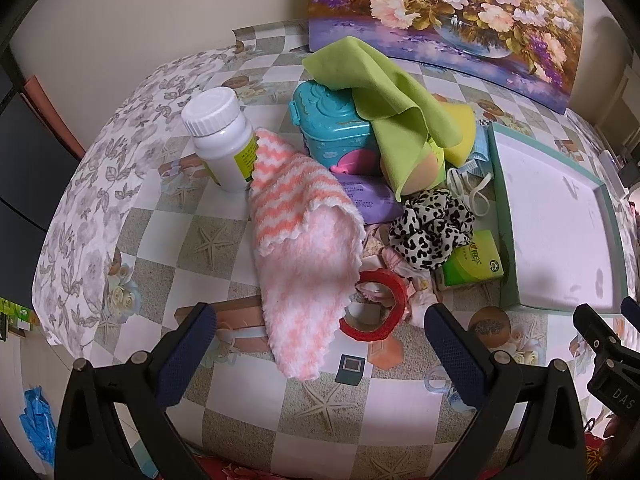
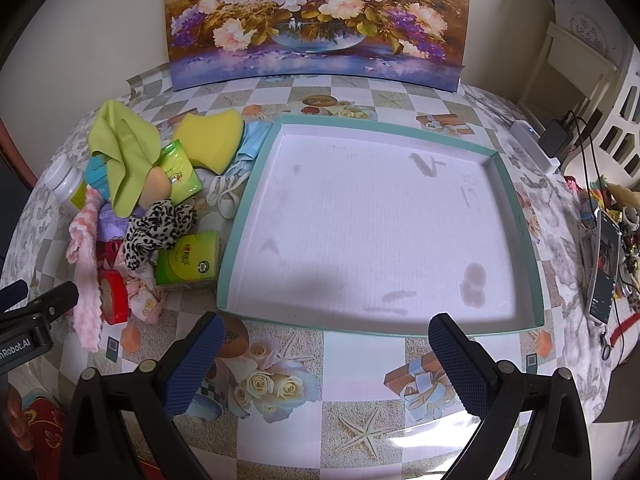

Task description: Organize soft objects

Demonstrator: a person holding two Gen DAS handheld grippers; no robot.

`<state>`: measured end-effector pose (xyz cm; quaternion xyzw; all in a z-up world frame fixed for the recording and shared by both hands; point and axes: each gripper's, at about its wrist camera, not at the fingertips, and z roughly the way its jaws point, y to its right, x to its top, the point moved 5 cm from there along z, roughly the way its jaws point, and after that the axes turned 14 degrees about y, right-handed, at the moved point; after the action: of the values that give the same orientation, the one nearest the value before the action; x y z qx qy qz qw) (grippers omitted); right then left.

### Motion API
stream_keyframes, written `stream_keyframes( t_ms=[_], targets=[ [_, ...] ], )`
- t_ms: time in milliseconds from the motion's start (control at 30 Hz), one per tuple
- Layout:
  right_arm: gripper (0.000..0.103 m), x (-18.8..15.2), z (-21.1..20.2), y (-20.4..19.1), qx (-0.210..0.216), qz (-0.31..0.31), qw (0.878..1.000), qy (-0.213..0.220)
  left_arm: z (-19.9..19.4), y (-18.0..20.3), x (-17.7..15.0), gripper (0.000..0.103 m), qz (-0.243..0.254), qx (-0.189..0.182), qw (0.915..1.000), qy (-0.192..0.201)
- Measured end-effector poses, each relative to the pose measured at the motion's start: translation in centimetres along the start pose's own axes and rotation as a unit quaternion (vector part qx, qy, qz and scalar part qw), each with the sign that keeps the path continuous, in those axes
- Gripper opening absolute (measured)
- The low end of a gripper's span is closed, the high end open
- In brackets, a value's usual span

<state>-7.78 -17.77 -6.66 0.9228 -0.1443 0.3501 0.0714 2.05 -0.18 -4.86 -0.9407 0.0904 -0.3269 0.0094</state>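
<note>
A pile of soft things lies left of a shallow teal-rimmed tray [image 2: 516,216] [image 1: 498,184] whose white floor holds nothing. In the pile are a pink-and-white fluffy cloth [image 1: 304,252] [image 2: 86,276], a lime green cloth [image 1: 384,92] [image 2: 120,144], a yellow sponge [image 2: 214,140] [image 1: 462,128], a black-and-white spotted scrunchie [image 1: 432,228] [image 2: 156,228] and a blue face mask [image 2: 246,148]. My left gripper [image 1: 320,344] hangs open just above the near end of the pink cloth. My right gripper [image 2: 324,354] stands open over the tablecloth in front of the tray.
Hard items sit in the pile: a white pill bottle [image 1: 220,140], a teal plastic box [image 1: 332,124], a red tape roll [image 1: 380,304], green tissue packs [image 2: 188,262], a purple packet [image 1: 368,198]. A flower painting [image 2: 316,20] leans at the back. A phone [image 2: 606,264] and cables lie right.
</note>
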Motion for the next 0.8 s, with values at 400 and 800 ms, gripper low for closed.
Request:
stream_keyframes(
  t_ms=[400, 800],
  targets=[
    [0.103, 0.04, 0.05, -0.04, 0.0, 0.0, 1.0, -0.001, 0.16, -0.13, -0.11, 0.103, -0.002, -0.003, 1.0, -0.009],
    [0.103, 0.06, 0.06, -0.14, 0.0, 0.0, 1.0, -0.001, 0.28, -0.33, -0.08, 0.103, -0.011, -0.007, 0.9998, -0.011]
  ],
)
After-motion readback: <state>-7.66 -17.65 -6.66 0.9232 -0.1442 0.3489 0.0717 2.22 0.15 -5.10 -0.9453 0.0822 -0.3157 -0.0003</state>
